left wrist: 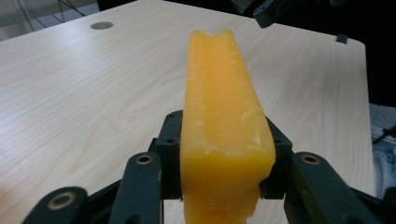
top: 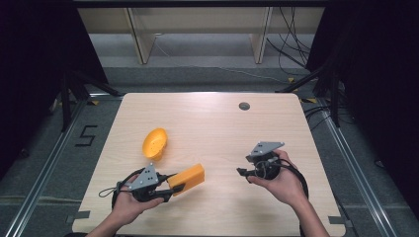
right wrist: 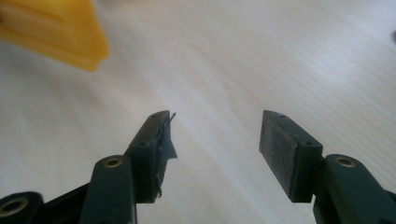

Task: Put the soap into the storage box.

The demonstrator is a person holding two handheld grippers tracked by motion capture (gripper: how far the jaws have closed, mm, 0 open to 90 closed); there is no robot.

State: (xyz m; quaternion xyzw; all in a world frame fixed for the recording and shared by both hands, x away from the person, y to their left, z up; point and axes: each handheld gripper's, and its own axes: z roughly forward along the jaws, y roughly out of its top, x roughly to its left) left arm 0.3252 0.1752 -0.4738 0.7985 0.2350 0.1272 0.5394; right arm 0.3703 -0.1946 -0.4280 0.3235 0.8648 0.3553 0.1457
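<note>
An orange block (top: 188,178) is clamped in my left gripper (top: 173,186) near the table's front left; the block sticks out to the right, held a little above the wood. In the left gripper view the block (left wrist: 222,112) runs forward from between the jaws, both pads pressed on its near end. My right gripper (top: 241,172) is held at the front right, pointing left toward the block, with its jaws apart and nothing between them (right wrist: 215,135). A corner of the block (right wrist: 56,32) appears blurred at the top left of the right gripper view.
An orange bowl-shaped shell (top: 155,143) lies tilted on the wooden table (top: 212,123), behind the left gripper. A grey round cable port (top: 244,105) sits near the table's far edge. Black stands and cables flank the table on the floor.
</note>
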